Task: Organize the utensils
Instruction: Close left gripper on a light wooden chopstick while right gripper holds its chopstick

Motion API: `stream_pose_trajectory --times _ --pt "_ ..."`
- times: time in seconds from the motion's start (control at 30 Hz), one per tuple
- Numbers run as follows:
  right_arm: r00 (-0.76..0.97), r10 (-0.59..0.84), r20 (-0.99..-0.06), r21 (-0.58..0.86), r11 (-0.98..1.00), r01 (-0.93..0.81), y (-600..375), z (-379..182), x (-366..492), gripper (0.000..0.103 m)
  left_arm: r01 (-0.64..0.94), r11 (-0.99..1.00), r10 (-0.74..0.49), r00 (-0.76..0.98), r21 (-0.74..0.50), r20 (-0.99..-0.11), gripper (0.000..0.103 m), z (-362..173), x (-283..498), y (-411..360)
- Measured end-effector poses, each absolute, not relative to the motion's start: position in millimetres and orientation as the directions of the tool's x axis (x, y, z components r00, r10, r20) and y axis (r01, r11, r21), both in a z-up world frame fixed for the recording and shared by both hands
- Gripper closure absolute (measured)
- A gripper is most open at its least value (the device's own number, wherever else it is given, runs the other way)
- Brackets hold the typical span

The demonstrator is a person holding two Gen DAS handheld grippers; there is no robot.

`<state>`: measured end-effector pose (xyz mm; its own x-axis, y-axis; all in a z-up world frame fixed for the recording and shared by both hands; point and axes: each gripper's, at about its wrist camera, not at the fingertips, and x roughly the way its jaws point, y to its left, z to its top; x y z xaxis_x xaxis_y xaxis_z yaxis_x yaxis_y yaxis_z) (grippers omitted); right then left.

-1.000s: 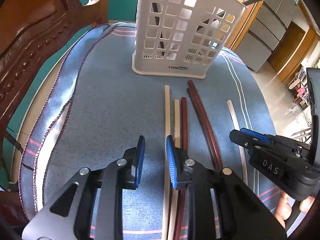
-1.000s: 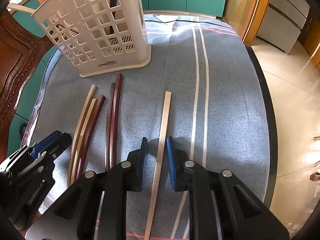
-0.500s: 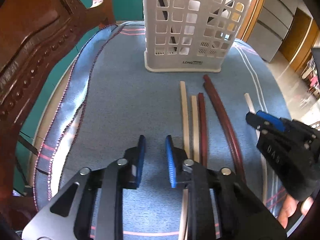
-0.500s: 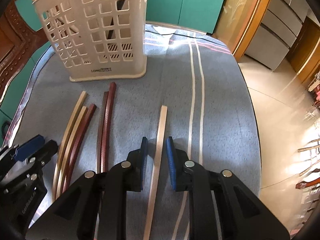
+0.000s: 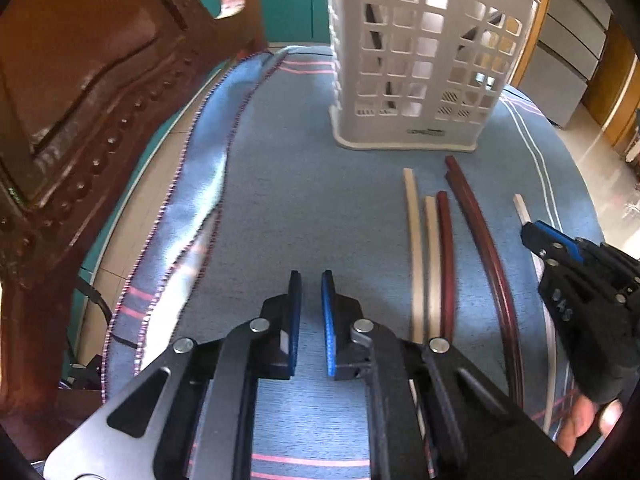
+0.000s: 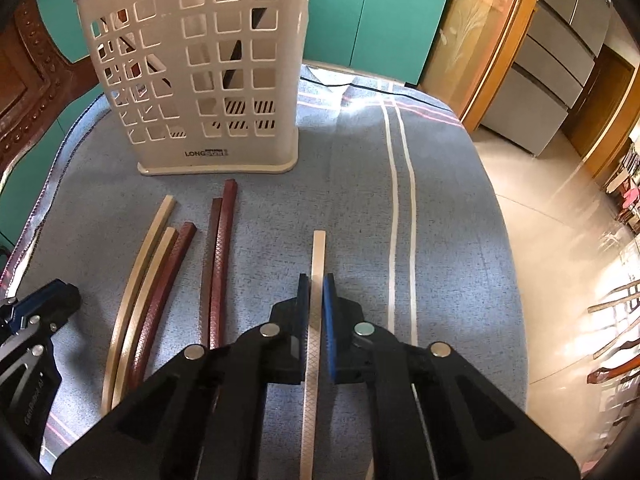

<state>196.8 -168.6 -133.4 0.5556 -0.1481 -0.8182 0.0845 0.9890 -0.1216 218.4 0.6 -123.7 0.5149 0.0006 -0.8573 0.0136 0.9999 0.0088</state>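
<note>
A beige chopstick (image 6: 319, 248) lies on the blue cloth, and my right gripper (image 6: 316, 280) is closing on it, with both blue pads against its sides. The left wrist view shows that chopstick's far end (image 5: 522, 206) ahead of the right gripper (image 5: 532, 236). My left gripper (image 5: 311, 276) hangs over bare cloth, its jaws closing to a narrow gap with nothing between them. To its right lie two beige chopsticks (image 5: 414, 232) and several dark red ones (image 5: 480, 232). The white lattice basket (image 6: 208, 160) stands upright behind them with utensils inside.
A carved wooden chair (image 5: 80, 80) stands close on the left, beside a folded hem of the blue cloth (image 5: 200, 184). The table's dark edge (image 6: 516, 280) drops to the tiled floor on the right. Teal cabinets (image 6: 380, 20) stand behind. Fingers (image 5: 584, 424) hold the right gripper.
The right jaws have closed onto the beige chopstick. The left jaws have narrowed, and the left gripper has shifted left, off the chopsticks and over bare cloth.
</note>
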Motion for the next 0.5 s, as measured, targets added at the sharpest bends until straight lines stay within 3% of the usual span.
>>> stream_pose_trajectory --times 0.3,0.5 --pt "0.516 -0.029 -0.856 0.025 0.995 0.098 -192 -129 199 0.096 0.049 0.985 -0.167 0.529 -0.167 -0.832 0.092 -102 219 30" --pt "0.537 0.015 -0.843 0.082 0.992 0.100 -199 -115 197 0.093 0.051 0.967 -0.237 0.547 -0.251 -0.803 0.078 -94 219 44"
